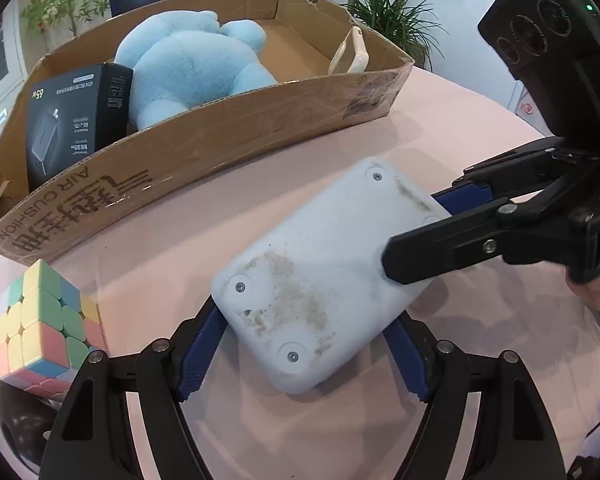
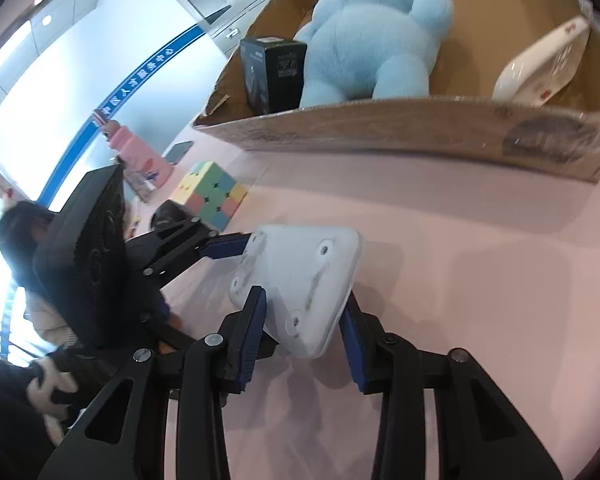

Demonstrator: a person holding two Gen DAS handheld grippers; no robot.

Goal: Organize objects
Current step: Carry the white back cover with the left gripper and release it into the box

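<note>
Both tongs are closing on the same item: a white plastic device [image 1: 320, 276], flat and rounded at the corners, lying underside up with 4 recessed screws and smears of grime showing. The left tongs [image 1: 310, 354] are pinching its near short end between blue pads, and the right tongs [image 2: 302, 330] are clamping the opposite end, so the device is being carried flat between 2 grips, probably to keep the broad slab from swinging. It is sitting low over the pink counter [image 1: 440, 152]; whether it is lifted clear or touching cannot be told, though the shadow under it in the right wrist view suggests a slight raise. Just beyond it is lying the cardboard box [image 1: 228, 128], the likely destination, already holding a blue plush toy [image 1: 188, 64], a black charger box [image 1: 76, 120] standing at the left end, and a white scoop-like item [image 2: 548, 64] leaning on the right wall. A pastel puzzle cube [image 1: 48, 320] is waiting on the counter beside the left tongs, apparently not yet sorted. A pink bottle [image 2: 140, 152] is standing farther off. Free floor in the box appears to be between plush and scoop, so lifting over the near wall there seems the next call.
</note>
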